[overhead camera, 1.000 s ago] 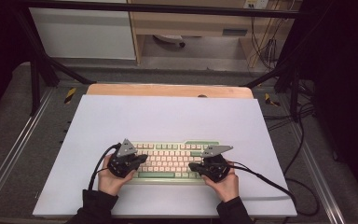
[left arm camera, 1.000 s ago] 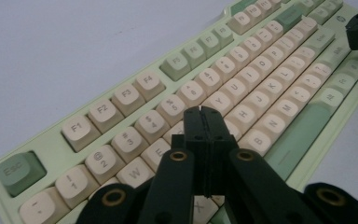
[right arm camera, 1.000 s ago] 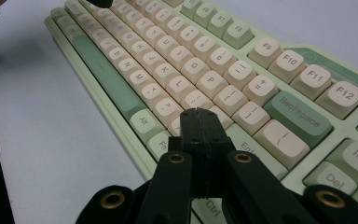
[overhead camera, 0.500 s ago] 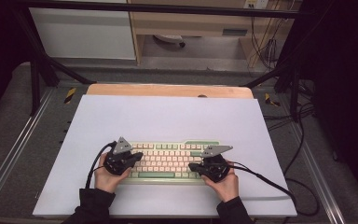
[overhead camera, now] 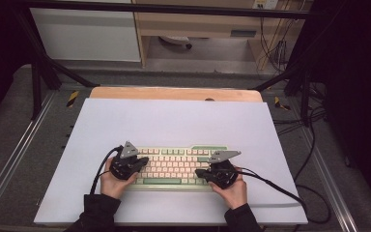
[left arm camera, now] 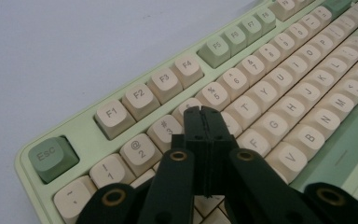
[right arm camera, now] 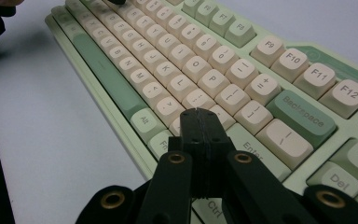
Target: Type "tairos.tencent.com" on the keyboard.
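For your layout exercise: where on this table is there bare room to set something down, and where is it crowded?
Free: the pale sheet between the wooden table edge and the green-and-cream keyboard, plus strips either side. Crowded: the keyboard's ends, where the left tool and right tool sit.

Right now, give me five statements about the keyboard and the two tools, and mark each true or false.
1. The left tool has its jaws shut with nothing between them. True.
2. The right tool grips a loose keycap. False: it is shut on nothing.
3. The keyboard has a green frame and cream keys. True.
4. The keyboard lies on bare wood. False: it lies on a pale sheet.
5. The Esc key is cream. False: it is green.
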A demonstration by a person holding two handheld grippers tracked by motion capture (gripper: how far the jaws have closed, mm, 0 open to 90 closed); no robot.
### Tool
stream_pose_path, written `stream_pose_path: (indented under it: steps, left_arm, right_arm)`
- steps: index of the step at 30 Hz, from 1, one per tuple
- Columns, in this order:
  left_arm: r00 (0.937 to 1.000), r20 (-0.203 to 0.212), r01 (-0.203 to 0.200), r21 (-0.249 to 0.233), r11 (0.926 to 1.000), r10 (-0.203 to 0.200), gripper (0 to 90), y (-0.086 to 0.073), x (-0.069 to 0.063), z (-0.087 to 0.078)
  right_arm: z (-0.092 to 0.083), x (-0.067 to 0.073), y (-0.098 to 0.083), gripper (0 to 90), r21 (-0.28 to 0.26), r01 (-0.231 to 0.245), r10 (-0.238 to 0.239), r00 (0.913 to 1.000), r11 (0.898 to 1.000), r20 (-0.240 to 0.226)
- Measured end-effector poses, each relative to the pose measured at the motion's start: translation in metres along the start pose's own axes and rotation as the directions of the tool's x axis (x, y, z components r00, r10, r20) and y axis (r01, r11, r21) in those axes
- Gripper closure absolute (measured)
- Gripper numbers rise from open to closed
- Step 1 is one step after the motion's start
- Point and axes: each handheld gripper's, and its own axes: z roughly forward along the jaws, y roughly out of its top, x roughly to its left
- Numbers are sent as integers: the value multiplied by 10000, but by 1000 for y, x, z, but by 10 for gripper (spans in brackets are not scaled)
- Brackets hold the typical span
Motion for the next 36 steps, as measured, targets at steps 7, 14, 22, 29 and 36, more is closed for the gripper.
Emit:
stream_pose_path:
  steps: [7,14,22,29,36]
  left_arm:
    - [10000,25,-29,1,10000,29,900,-1,-1,2]
    - [10000,39,-37,7,10000,37,900,-1,-1,2]
    - [10000,70,-67,54,10000,66,900,-2,-2,3]
    - [9999,130,-69,-91,9999,70,900,-1,-3,-3]
    - [9997,214,-91,-202,9998,96,900,0,-4,-8]
  right_arm:
    - [0,0,0,900,19,11,-11,10000,10000,-2]
    - [-1,0,0,900,24,-2,2,10000,10000,2]
    - [-1,0,0,900,-39,2,-2,10000,10000,26]
    - [-2,0,1,900,-52,5,-5,10000,10000,11]
    - [-3,0,1,900,-106,-11,11,10000,9999,21]
